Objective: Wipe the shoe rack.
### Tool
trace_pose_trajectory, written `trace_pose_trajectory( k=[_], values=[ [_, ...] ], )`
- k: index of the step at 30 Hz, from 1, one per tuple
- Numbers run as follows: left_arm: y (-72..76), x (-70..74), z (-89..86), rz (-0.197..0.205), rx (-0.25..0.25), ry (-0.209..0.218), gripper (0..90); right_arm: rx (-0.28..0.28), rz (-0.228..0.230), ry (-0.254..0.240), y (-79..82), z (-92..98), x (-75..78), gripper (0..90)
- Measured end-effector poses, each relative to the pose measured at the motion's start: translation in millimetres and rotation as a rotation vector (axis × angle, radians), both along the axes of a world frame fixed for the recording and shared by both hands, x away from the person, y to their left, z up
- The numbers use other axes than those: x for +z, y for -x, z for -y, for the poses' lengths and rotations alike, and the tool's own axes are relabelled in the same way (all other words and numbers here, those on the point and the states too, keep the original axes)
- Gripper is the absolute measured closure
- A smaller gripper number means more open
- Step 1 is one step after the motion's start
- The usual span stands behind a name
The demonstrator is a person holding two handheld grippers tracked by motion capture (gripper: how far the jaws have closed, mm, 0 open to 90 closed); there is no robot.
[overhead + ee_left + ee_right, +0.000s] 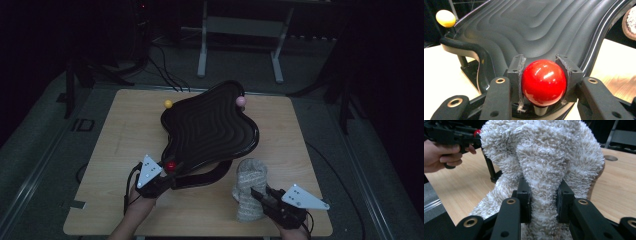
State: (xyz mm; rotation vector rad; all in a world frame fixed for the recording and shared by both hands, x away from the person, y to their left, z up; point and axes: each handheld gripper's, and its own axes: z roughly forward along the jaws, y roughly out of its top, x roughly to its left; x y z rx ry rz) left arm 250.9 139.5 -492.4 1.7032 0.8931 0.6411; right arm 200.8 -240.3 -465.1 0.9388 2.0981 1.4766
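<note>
A black wavy tray (210, 127) with stepped ridges stands tilted on a dark frame on the wooden table (125, 150). Coloured balls top its corners: yellow (168, 104), pink (241, 101) and red (171, 166). My left gripper (167, 172) is shut on the red ball (543, 82), its pads pressing both sides at the tray's near corner. My right gripper (256, 194) is shut on a fluffy beige cloth (249, 190), which bunches up between its jaws (544, 170) and hangs down to the table at the front right.
The tray's black frame (469, 53) and legs stand on the table under the tray. A round hole (610, 158) is set in the tabletop. Behind the table a white desk frame (240, 30) and cables lie on the dark floor.
</note>
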Motion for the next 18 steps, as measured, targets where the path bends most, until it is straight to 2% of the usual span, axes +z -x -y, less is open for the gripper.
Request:
trace_pose_trajectory(
  k=[3,13,18],
  values=[
    [2.4,0.3,3.0,-0.002,-0.005,0.006,59.8,0.003,0.014,-0.006,1.8,-0.5,2.4,70.7],
    [10.9,-1.5,12.1,0.027,-0.041,0.007,59.6,0.02,0.067,-0.03,5.6,-1.1,17.6,70.6],
    [16.7,-1.1,16.0,0.036,-0.048,-0.004,59.4,0.036,0.083,-0.042,5.4,-3.2,23.1,70.6]
  ],
)
